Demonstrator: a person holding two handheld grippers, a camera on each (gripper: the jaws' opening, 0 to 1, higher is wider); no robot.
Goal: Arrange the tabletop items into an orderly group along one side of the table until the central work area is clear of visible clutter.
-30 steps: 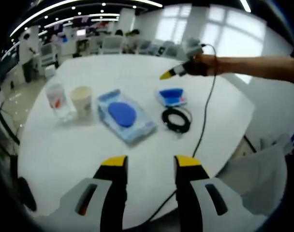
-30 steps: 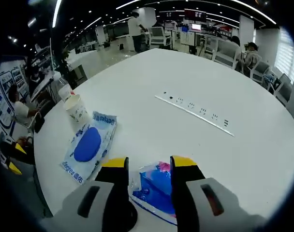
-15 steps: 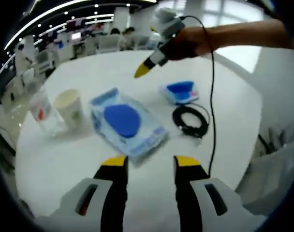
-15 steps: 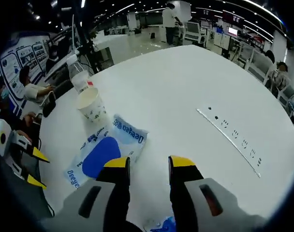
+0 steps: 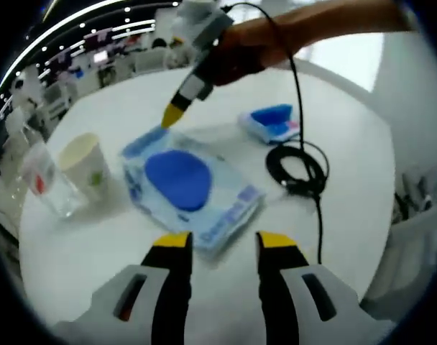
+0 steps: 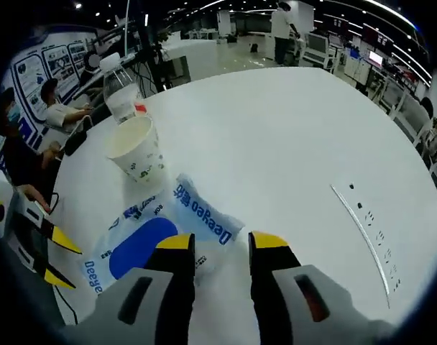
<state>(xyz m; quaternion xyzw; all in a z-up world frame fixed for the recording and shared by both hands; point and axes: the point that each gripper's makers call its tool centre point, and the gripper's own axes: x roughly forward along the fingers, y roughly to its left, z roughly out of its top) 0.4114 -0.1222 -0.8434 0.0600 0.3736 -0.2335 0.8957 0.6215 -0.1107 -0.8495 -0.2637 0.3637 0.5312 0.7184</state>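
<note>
At the lower centre of the left gripper view, the left gripper (image 5: pixel 217 241) stands wide and empty just short of the wet-wipes pack (image 5: pixel 188 185). The right gripper (image 6: pixel 222 243), also wide, hovers over its far corner. The pack looks soft, light and slippery, so a pinch at the crimped edge seems best. Left of it stands a paper cup (image 5: pixel 85 165), contents unseen, then a clear water bottle (image 5: pixel 39 176). Upper right lie a coiled black cable (image 5: pixel 299 169) and a small blue packet (image 5: pixel 274 122).

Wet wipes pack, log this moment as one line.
left gripper open, near wipes pack | right gripper open over pack | cup upright
</note>
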